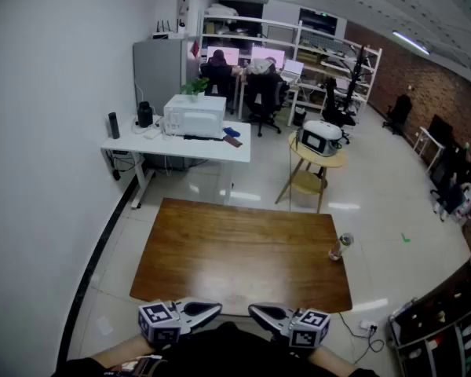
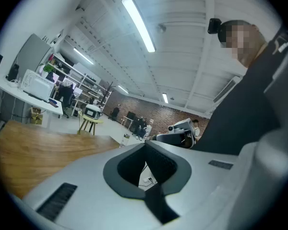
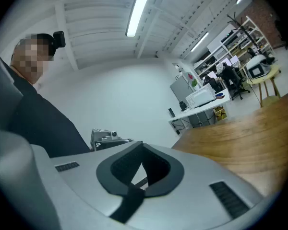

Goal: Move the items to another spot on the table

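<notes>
A small clear bottle (image 1: 340, 247) stands at the right edge of the brown wooden table (image 1: 235, 250), near its far right corner; it also shows small in the left gripper view as the bottle (image 2: 125, 138). My left gripper (image 1: 217, 309) and right gripper (image 1: 252, 311) hover side by side over the table's near edge, tips turned toward each other, far from the bottle. Both are shut with nothing between their jaws. The left gripper (image 2: 145, 145) faces the right one, and the right gripper (image 3: 143, 145) faces the left one.
Beyond the table stands a white desk (image 1: 177, 144) with a white appliance (image 1: 194, 116). A round yellow side table (image 1: 318, 160) carries a small device. Seated people and office chairs are at the back, and dark shelving (image 1: 436, 332) is at the lower right.
</notes>
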